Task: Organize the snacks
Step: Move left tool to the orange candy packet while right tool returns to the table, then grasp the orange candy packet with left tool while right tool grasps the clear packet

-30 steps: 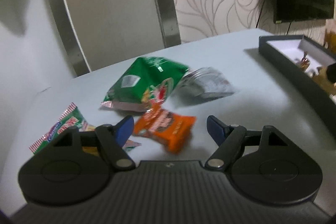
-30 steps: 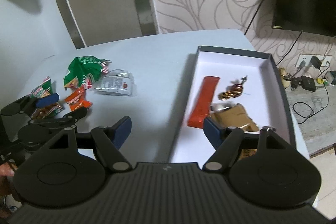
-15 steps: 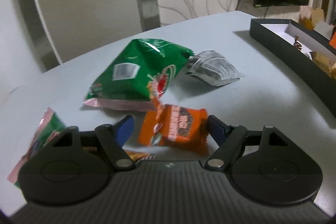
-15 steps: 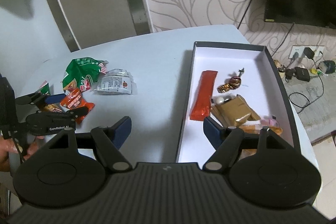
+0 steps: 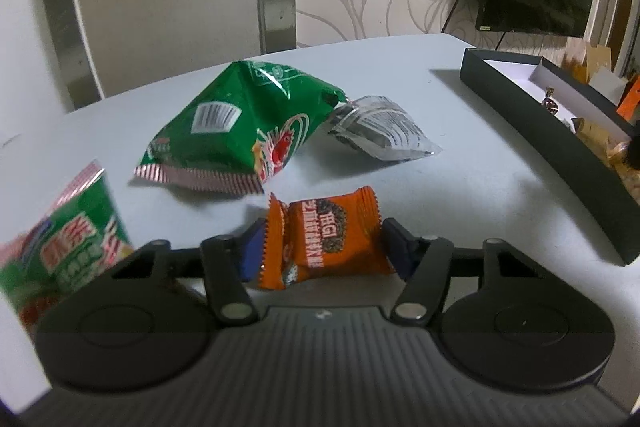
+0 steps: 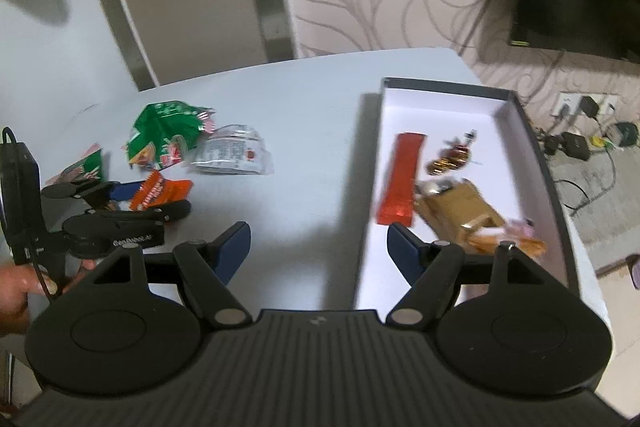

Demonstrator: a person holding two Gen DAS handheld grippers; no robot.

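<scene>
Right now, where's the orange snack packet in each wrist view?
Left wrist: orange snack packet low centre, between the left gripper fingers.
Right wrist: same packet at left, in the left gripper.
Shared landmark: big green bag just beyond it, black box to the right.

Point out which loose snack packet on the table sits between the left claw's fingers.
The small orange packet, between the left claw fingers. The big green bag, silver packet and green-and-red packet all lie outside them.

Snack packs left on table; box right w/ snacks.
</scene>
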